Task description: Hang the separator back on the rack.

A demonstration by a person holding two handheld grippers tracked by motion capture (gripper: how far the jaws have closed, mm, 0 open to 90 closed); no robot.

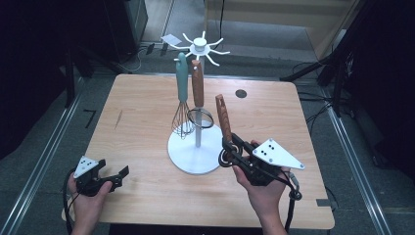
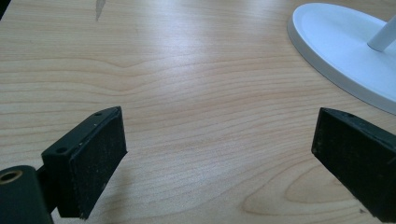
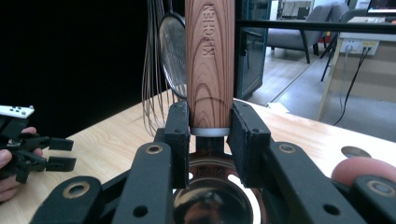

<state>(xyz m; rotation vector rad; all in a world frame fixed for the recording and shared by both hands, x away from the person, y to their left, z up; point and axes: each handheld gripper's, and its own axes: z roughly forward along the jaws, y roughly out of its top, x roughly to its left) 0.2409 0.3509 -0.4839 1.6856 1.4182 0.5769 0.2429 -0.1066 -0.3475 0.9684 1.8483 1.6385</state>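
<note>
High view: the right gripper clamps a wooden-handled ladle, stiff and top-heavy, at four o'clock of the rack. Left gripper view: the left gripper stands open over the worktop. Right gripper view: the grip sits best low on the handle.

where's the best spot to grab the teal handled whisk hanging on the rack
Grip the teal handle at mid-length, coming level from the left side of the high view with the open left gripper. The whisk hangs upright from the white rack; its handle is straight and solid while the wire loops would flex, and the wooden-handled strainer crowds the right side.
</note>
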